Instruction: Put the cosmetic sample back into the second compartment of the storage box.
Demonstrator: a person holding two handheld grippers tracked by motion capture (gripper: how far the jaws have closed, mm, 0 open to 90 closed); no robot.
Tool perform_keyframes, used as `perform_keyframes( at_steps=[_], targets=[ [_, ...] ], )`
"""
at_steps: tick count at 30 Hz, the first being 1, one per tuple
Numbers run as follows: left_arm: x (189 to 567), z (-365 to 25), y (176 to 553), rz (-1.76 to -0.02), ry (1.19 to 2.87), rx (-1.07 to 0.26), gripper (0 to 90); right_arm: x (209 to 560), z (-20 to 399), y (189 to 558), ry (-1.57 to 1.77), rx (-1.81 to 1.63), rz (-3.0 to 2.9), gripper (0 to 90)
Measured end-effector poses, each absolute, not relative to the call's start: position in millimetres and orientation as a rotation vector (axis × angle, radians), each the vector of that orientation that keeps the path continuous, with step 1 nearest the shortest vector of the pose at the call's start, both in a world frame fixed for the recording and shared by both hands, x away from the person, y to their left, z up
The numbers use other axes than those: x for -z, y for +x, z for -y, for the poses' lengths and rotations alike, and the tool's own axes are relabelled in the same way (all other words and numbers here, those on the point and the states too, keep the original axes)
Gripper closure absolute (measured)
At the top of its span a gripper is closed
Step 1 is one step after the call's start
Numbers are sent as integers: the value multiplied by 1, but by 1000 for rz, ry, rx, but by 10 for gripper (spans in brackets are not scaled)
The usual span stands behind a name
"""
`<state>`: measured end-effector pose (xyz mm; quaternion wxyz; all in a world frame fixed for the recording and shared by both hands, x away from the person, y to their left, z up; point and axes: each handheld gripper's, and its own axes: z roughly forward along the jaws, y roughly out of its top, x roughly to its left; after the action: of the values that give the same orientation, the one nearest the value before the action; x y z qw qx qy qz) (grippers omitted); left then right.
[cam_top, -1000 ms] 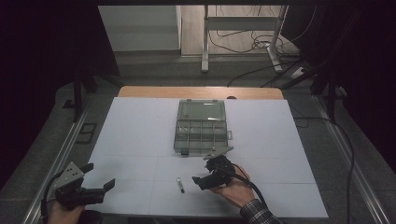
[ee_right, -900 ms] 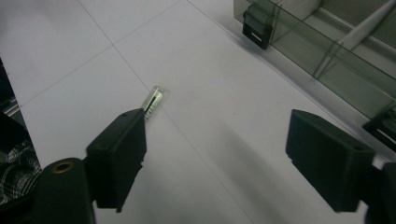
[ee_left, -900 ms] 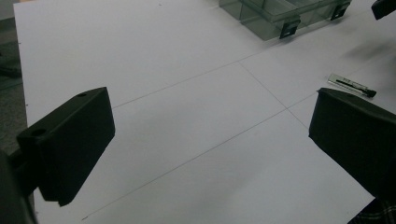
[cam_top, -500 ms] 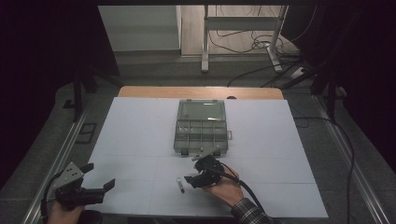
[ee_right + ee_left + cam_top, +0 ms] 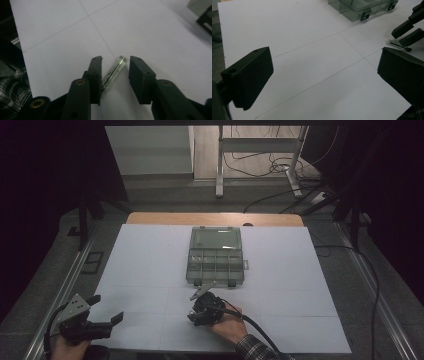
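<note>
A small clear tube [image 5: 113,73] with a dark core lies on the white sheet. My right gripper [image 5: 116,60] is open, one jaw on each side of the tube, the left jaw close against it. From above, the right gripper [image 5: 196,316] sits low over the sheet's front middle, hiding the tube. My left gripper [image 5: 106,308] rests at the front left corner, jaws wide open with nothing between them. In the left gripper view [image 5: 324,57] the tube [image 5: 395,44] lies at the far right under the other gripper's jaws.
A clear grey compartment box [image 5: 216,257] stands shut in the middle of the sheet, latches toward me, also seen as the box [image 5: 359,7]. The white sheet [image 5: 145,270] carries thin grid lines. Metal rails [image 5: 65,290] run along both table sides. A plaid sleeve [image 5: 255,351] enters at the bottom.
My right gripper has moved left and toward me, dropping down so its open jaws straddle the tube. The left gripper has stayed put.
</note>
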<state>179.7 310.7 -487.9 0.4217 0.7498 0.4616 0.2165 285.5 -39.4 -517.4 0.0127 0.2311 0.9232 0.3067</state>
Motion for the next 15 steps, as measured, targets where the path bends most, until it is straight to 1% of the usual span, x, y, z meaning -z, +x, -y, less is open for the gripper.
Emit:
perform_keyframes(
  at_steps=[1,3,15],
  targets=[
    [488,-311,180,-1155,1877,-542,8,519,38,285,699,-931,-2877,702],
    [488,-311,180,-1154,1877,-542,7,521,36,281,643,-867,-2848,804],
    [488,-310,179,-1150,1882,-543,8,516,40,281,627,-871,-2850,812]
  ],
)
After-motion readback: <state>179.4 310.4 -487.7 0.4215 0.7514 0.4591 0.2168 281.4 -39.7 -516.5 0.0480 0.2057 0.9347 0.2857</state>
